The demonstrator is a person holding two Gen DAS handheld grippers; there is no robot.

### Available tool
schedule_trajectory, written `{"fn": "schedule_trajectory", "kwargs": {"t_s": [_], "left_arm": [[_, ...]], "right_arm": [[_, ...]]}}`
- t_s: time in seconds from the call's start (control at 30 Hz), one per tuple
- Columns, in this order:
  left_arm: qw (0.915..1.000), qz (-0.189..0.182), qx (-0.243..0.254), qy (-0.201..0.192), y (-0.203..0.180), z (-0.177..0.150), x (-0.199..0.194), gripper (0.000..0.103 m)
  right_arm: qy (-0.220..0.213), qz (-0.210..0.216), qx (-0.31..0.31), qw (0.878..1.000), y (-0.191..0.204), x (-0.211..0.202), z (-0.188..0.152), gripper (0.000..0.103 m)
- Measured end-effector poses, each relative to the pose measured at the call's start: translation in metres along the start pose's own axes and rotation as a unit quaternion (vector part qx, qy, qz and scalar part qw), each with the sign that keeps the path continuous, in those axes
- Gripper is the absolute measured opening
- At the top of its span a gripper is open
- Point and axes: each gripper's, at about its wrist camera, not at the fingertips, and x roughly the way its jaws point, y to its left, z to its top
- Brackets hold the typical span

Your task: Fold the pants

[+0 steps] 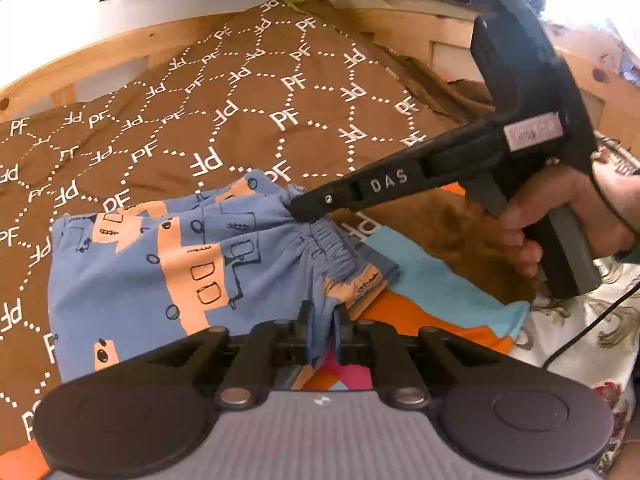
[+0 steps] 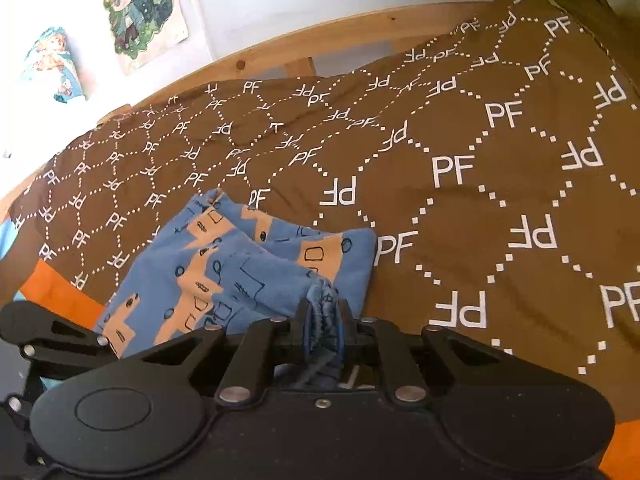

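My left gripper (image 1: 323,326) sits at the bottom centre of its view, jaws closed on an edge of the pants (image 1: 160,264), blue with peach patches and dark outline drawings. The pants lie bunched across the lower middle of that view on the brown blanket (image 1: 240,92) printed with white "PF" letters. My right gripper (image 1: 298,210) reaches in from the right, its tip pinching the gathered waistband (image 1: 328,240) near the centre. My right hand (image 1: 560,220) grips its handle at the right edge. In the right wrist view, the right gripper (image 2: 323,320) is clamped on a wad of blue cloth at bottom centre, with the pants (image 2: 224,276) spreading to the lower left over the blanket (image 2: 460,168). A wooden frame (image 2: 320,36) runs along the top.
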Motion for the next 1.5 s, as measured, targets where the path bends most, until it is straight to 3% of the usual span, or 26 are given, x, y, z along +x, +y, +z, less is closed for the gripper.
{"fn": "schedule_trajectory", "kwargs": {"t_s": [0.07,0.1,0.17,0.2,0.23,0.3,0.37,0.47,0.6,0.77,0.9,1.0,1.13,1.27,1.37,1.5], "left_arm": [[0.9997,-0.016,-0.016,-0.005,0.003,0.0,-0.008,0.04],[0.9992,-0.024,-0.031,-0.01,0.007,-0.001,-0.015,0.055],[0.9967,-0.016,-0.072,-0.033,0.016,-0.005,-0.032,0.058],[0.9951,-0.003,-0.091,-0.04,0.021,-0.006,-0.039,0.062],[0.9926,0.021,-0.11,-0.048,0.027,-0.008,-0.044,0.074],[0.9817,0.092,-0.155,-0.062,0.04,-0.01,-0.054,0.096],[0.9661,0.154,-0.198,-0.062,0.054,-0.014,-0.056,0.097],[0.9521,0.194,-0.233,-0.04,0.071,-0.02,-0.047,0.101],[0.9467,0.236,-0.22,0.002,0.074,-0.036,-0.029,0.101],[0.9392,0.234,-0.251,-0.007,0.079,-0.061,-0.039,0.102],[0.9427,0.229,-0.243,-0.004,0.083,-0.066,-0.048,0.103],[0.9402,0.229,-0.252,0.004,0.085,-0.063,-0.056,0.103],[0.9442,0.223,-0.242,-0.011,0.082,-0.049,-0.06,0.103],[0.9489,0.231,-0.215,0.003,0.078,-0.035,-0.044,0.103],[0.9496,0.235,-0.205,0.033,0.076,-0.04,-0.031,0.102],[0.9484,0.219,-0.228,0.025,0.079,-0.054,-0.039,0.102]], "right_arm": [[-0.007,-0.02,-0.004,1.0,0.0,-0.006,0.0,0.039],[-0.012,-0.032,-0.004,0.999,0.001,-0.01,0.001,0.042],[-0.025,-0.057,-0.009,0.998,0.006,-0.019,0.0,0.059],[-0.031,-0.072,-0.012,0.997,0.01,-0.023,0.0,0.068],[-0.04,-0.09,-0.015,0.995,0.015,-0.026,-0.002,0.083],[-0.06,-0.11,-0.014,0.992,0.024,-0.031,-0.005,0.092],[-0.073,-0.124,-0.019,0.989,0.036,-0.033,-0.008,0.099],[-0.072,-0.157,-0.044,0.984,0.056,-0.03,-0.018,0.102],[-0.056,-0.197,-0.102,0.973,0.073,-0.022,-0.041,0.102],[-0.059,-0.247,-0.129,0.959,0.066,-0.025,-0.053,0.102],[-0.047,-0.261,-0.114,0.958,0.055,-0.029,-0.056,0.102],[-0.076,-0.256,-0.114,0.957,0.06,-0.037,-0.052,0.102],[-0.11,-0.233,-0.121,0.959,0.073,-0.038,-0.046,0.102],[-0.085,-0.207,-0.137,0.965,0.084,-0.02,-0.046,0.102],[-0.043,-0.215,-0.155,0.963,0.087,-0.007,-0.049,0.102],[-0.029,-0.211,-0.109,0.971,0.081,-0.013,-0.052,0.102]]}}
